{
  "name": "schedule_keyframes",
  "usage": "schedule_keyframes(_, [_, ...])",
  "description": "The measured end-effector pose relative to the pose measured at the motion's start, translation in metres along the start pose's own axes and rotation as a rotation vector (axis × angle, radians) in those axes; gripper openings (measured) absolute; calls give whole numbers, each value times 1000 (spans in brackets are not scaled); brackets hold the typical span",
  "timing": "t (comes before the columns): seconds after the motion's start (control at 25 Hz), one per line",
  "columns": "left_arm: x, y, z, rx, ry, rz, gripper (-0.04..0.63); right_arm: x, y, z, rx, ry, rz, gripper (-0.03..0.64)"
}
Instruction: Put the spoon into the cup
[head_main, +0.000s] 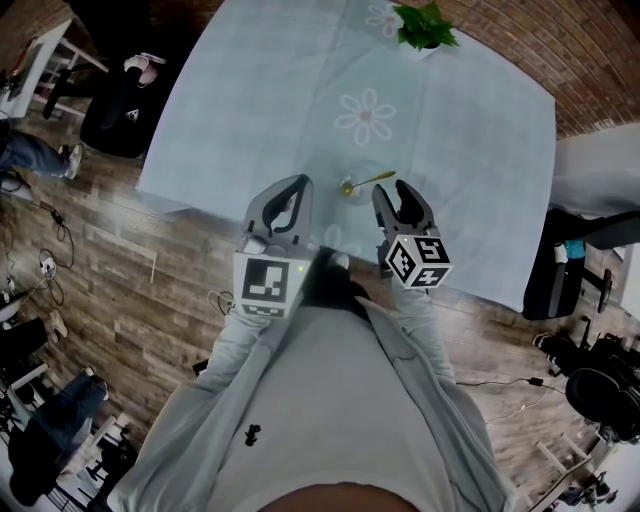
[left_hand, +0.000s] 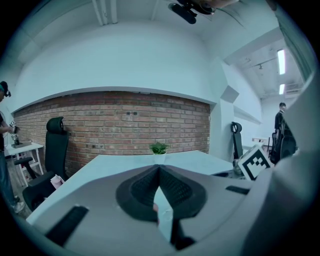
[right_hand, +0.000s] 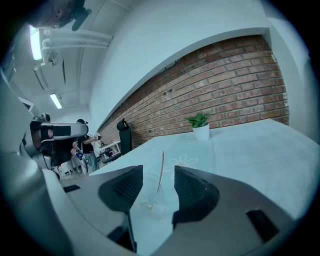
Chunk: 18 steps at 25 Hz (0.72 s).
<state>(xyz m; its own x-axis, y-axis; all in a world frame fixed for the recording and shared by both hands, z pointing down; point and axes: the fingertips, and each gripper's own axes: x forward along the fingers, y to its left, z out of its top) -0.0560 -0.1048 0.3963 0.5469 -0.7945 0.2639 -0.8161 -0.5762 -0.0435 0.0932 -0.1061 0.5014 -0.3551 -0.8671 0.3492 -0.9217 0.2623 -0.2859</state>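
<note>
- Brick walling (right_hand: 225, 95) backs a long counter (head_main: 470, 130) covered with a pale cloth printed with flowers. A potted plant (head_main: 425, 25) stands at the far end, well apart from the work.
- Cup (head_main: 358, 186): clear glass, upright on the counter near the person's edge. It stands just ahead of the right tongs (right_hand: 158, 168), where that one hand can reach it.
- Spoon (head_main: 372, 181): the bowl is down inside the cup, and the slim gold handle leans on the rim and rises above it. By this evidence the task's goal looks met.
- Right tongs: the jaws stand wide apart and grip nothing. In the right gripper view the spoon handle and the cup show through the gap between them, and neither pad touches either thing.
- This reads as a release posture. The jaws are spread so that the handle stands free and the tongs can draw back without dragging it.
- Left tongs (left_hand: 159, 168): the jaws are closed tip to tip with nothing between them. They sit low by the counter's near edge, apart from the cup. They are probably idle, since setting a spoon in a cup needs only one hand.
- Hazard, as a judgement: the glass looks light and the leaning handle stands proud of the rim. A sideways brush from a retreating jaw could tip the spoon out or upset the cup, so a straight pull back looks safest.
</note>
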Motion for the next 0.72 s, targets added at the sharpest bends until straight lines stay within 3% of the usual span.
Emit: schedule_keyframes(0.72, [17, -27, 43, 59, -93, -67, 18, -80, 13, 114, -258, -285, -11, 187])
